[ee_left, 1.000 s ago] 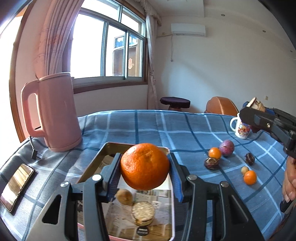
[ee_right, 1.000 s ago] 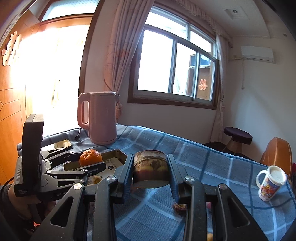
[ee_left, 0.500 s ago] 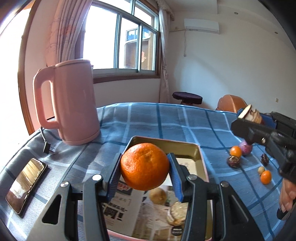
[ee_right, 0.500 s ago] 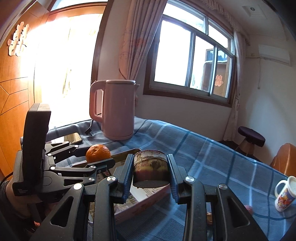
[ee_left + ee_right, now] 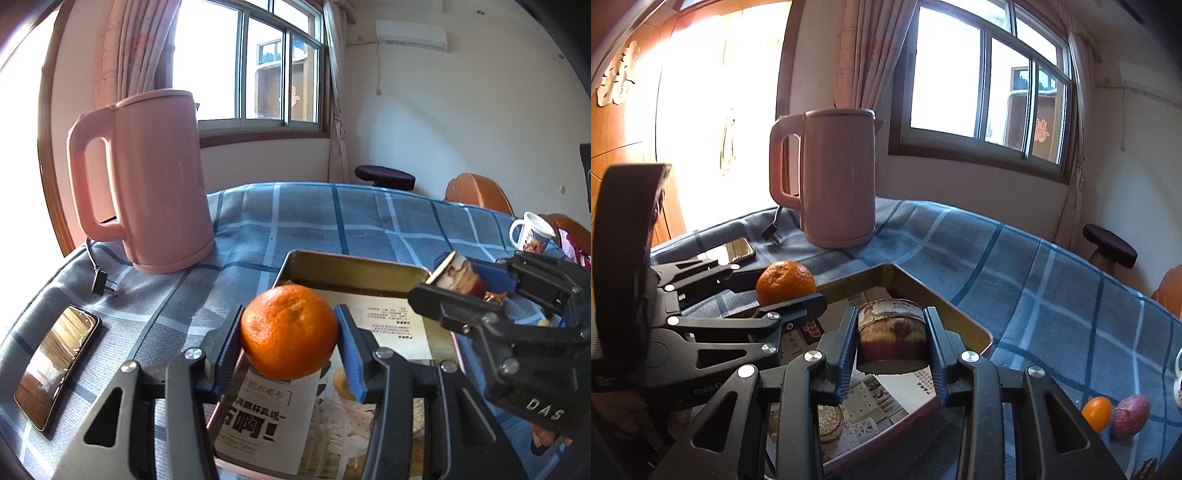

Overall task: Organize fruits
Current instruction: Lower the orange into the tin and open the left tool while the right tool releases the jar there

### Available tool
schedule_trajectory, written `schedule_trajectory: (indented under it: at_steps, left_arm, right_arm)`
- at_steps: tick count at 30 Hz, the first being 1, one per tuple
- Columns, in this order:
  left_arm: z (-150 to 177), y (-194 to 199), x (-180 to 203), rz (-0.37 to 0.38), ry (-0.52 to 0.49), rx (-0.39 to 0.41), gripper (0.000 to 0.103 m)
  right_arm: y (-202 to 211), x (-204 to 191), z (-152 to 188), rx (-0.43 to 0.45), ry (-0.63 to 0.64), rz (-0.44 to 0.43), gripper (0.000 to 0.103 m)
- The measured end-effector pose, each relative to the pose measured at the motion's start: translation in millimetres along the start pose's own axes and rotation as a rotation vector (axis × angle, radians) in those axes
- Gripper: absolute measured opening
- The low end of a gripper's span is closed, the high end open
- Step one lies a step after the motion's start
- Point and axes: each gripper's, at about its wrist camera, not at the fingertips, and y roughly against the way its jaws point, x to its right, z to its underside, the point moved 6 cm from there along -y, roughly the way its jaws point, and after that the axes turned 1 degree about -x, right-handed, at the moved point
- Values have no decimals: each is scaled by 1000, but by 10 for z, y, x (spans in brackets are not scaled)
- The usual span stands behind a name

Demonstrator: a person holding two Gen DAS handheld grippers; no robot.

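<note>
At the centre of the left wrist view an orange (image 5: 290, 331) of bright orange sits between blue pads (image 5: 349, 350) on black fingers, and at upper left stands a pale pink kettle (image 5: 147, 181). The cloth (image 5: 332, 218) across the middle is grey-blue, checked with dark blue and white lines, and the tray (image 5: 354, 273) on it is dull gold inside with a pink outer edge. At right centre a white mug (image 5: 533, 233) bears a many-coloured print; at lower right of the right wrist view lie a small orange fruit (image 5: 1096, 413) and a purple fruit (image 5: 1130, 415).
</note>
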Motion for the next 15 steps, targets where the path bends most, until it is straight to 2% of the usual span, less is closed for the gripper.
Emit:
schedule_trajectory:
  at_steps: [6, 15]
  left_arm:
    - [21, -88, 2, 13, -1, -47, 50]
    - [44, -127, 32, 13, -16, -72, 50]
  right_arm:
    - [-125, 8, 56, -42, -7, 8, 37]
    - [-287, -33, 173, -112, 1, -7, 37]
